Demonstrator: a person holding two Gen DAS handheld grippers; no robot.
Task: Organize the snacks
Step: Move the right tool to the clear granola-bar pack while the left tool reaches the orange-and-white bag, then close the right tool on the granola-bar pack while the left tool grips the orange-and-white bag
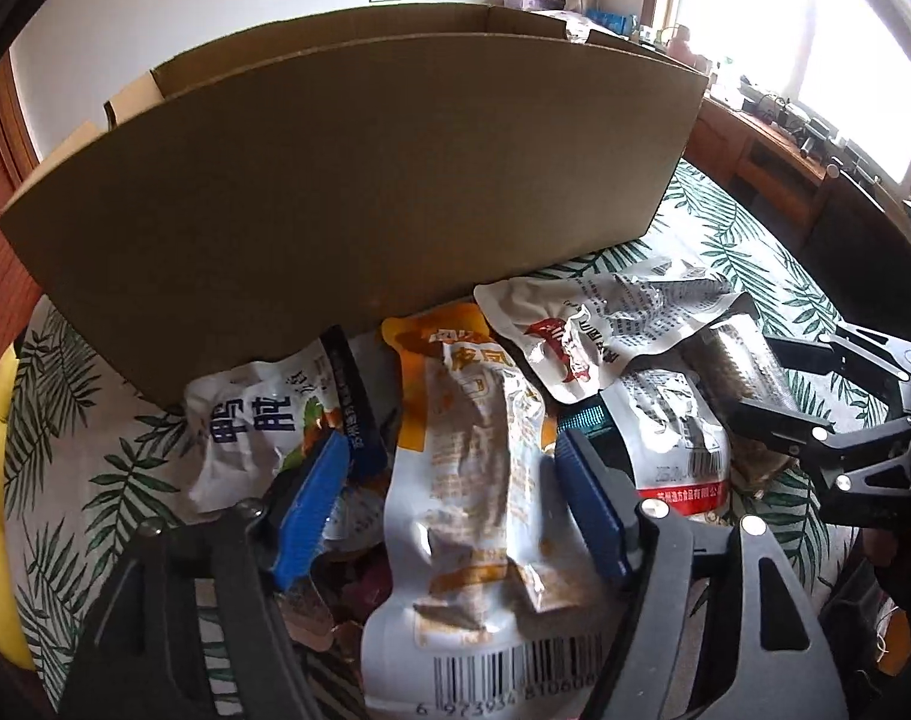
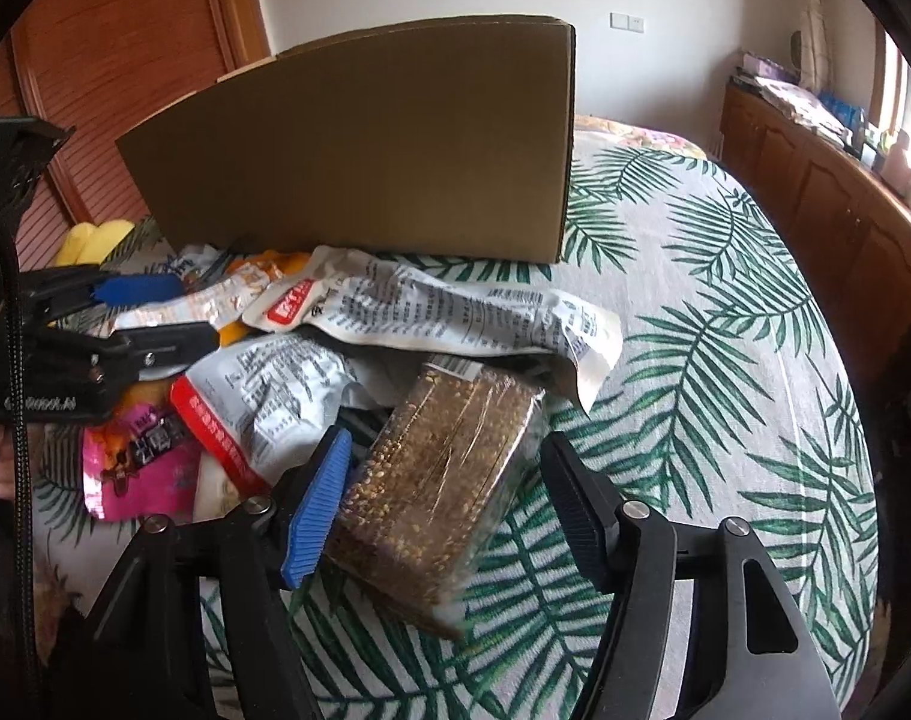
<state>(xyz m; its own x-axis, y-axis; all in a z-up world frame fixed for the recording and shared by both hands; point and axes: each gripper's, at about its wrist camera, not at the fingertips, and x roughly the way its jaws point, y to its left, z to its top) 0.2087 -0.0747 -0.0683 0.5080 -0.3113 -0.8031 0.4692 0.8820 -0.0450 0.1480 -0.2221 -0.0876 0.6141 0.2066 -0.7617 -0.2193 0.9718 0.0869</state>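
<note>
A heap of snack packets lies on the leaf-print sheet (image 2: 695, 360) in front of a tall cardboard box (image 1: 365, 180) (image 2: 365, 150). My left gripper (image 1: 449, 504) is open, and an orange-and-white packet (image 1: 473, 480) lies between its blue pads without being pressed. My right gripper (image 2: 446, 510) is open around a clear pack of sesame bars (image 2: 437, 480). Its left pad is at the pack's edge and its right pad stands apart. Each view shows the other gripper: the left gripper (image 2: 173, 318) and the right gripper (image 1: 749, 375). The inside of the box is hidden.
Other packets in the heap: a white one with red print (image 1: 593, 324) (image 2: 443, 306), a red-edged one (image 2: 263, 396), a pink one (image 2: 143, 468), and a white one with blue characters (image 1: 245, 426). A yellow soft object (image 2: 95, 237) lies left of the box. Wooden cabinets (image 2: 815, 180) run along the right.
</note>
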